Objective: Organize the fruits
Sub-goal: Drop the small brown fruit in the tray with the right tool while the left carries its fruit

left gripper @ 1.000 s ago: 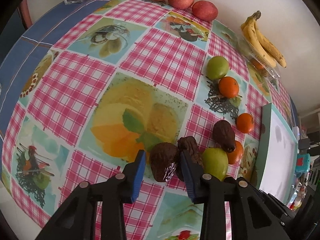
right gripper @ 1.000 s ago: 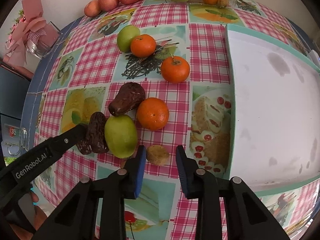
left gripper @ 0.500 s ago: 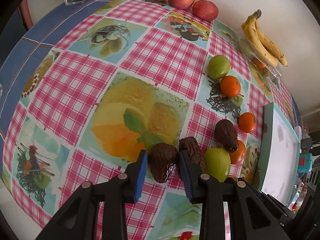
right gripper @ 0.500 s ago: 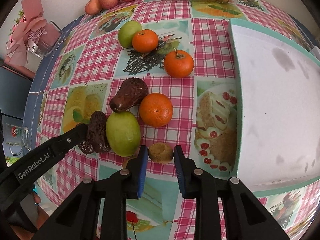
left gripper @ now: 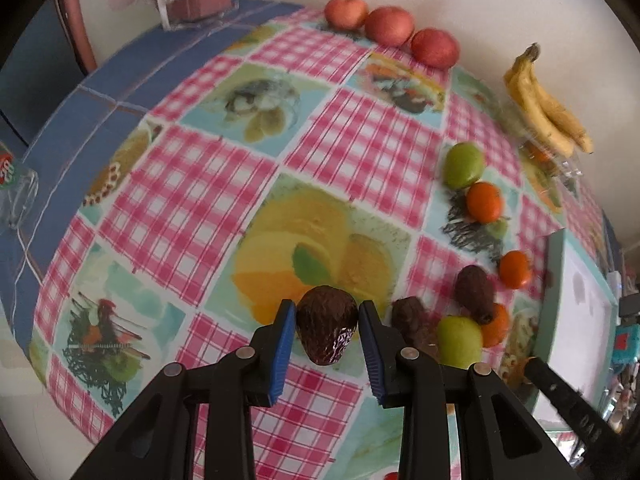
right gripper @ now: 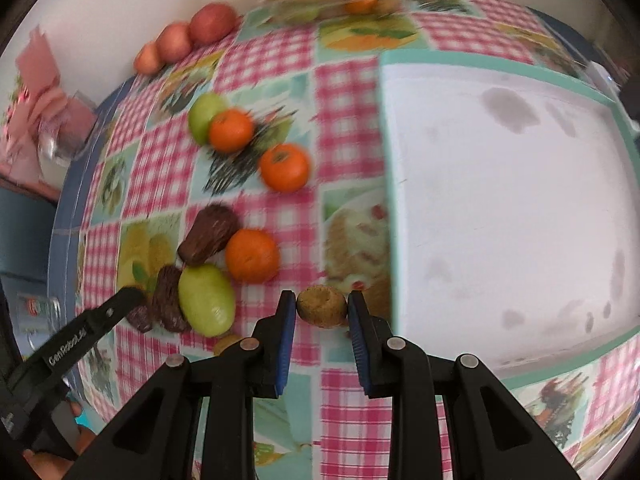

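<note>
Left tongs (left gripper: 327, 326): blue ribbed pads clamped on a dark brown avocado (left gripper: 327, 330), skin wrinkled and glossy, broad end away from the camera, tapered end toward it. It sits between the pads over the bench (left gripper: 224, 184); whether it is lifted clear I cannot tell.

Right tongs (right gripper: 322, 314): pads closed on a small kiwi (right gripper: 322, 306), fuzzy, dull olive-brown, roundish. It is held just beside the near left corner of the white tray (right gripper: 500, 200), which is flat with a mint-green rim and grey smudges on its surface.

Bench cover: slick oilcloth, pink gingham squares alternating with printed food pictures, blue border on the left.

Just left of the right tongs: a smooth green apple (right gripper: 206, 300) touching a second dark avocado (right gripper: 170, 298); behind them a third, pear-shaped avocado (right gripper: 208, 234) against a dimpled orange (right gripper: 252, 256).

Further back: another orange (right gripper: 285, 167), then an orange (right gripper: 231, 130) touching a green apple (right gripper: 203, 114).

Far edge, by the wall: three red apples (left gripper: 390, 26) in a row; speckled yellow bananas (left gripper: 546, 120) lying on a clear plastic box.
</note>
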`<action>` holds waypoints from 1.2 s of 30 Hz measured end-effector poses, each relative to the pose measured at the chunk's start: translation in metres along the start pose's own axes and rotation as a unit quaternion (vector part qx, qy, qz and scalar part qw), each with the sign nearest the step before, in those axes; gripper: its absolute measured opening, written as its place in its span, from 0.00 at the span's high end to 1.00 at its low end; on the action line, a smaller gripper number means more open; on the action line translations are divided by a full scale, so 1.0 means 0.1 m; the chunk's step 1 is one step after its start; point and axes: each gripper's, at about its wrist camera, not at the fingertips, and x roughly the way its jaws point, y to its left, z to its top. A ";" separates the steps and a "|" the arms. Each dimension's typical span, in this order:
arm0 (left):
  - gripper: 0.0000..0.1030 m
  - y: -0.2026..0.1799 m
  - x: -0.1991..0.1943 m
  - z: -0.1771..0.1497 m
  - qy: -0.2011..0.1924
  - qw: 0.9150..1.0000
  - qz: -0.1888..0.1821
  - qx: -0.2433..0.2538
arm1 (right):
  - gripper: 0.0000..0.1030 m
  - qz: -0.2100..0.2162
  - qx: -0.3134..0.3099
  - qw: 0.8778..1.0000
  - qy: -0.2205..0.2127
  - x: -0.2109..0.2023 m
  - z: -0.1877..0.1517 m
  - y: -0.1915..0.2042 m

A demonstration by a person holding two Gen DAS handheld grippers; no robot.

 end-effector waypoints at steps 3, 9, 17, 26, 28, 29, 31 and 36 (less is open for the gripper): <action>0.67 -0.14 -0.13 0.00 -0.019 0.999 -0.012 0.024 | 0.73 0.011 0.034 0.999 -0.015 -0.12 0.07 -0.20; 0.67 -0.48 -0.35 0.01 -0.046 0.996 -0.037 0.065 | 0.73 -0.013 0.064 0.996 -0.054 -0.35 0.17 -0.45; 0.67 -1.23 -0.32 -0.09 -0.025 0.986 -0.086 0.141 | 0.75 -0.054 0.093 0.991 -0.085 -0.52 0.27 -0.78; 0.67 -1.96 -0.19 -0.23 -0.001 0.967 -0.122 0.223 | 0.75 -0.077 0.154 0.980 -0.104 -0.70 0.27 -1.26; 0.67 -2.08 -0.16 -0.25 0.001 0.963 -0.133 0.235 | 0.75 -0.086 0.168 0.976 -0.107 -0.73 0.26 -1.34; 0.67 -2.16 -0.14 -0.26 0.002 0.960 -0.136 0.243 | 0.74 -0.088 0.174 0.975 -0.111 -0.75 0.26 -1.38; 0.67 -2.31 -0.08 -0.29 0.004 0.955 -0.143 0.260 | 0.74 -0.091 0.183 0.972 -0.119 -0.79 0.26 -1.44; 0.66 -2.56 0.18 -0.38 0.026 0.947 -0.151 0.283 | 0.74 -0.095 0.204 0.965 -0.131 -0.86 0.25 -1.58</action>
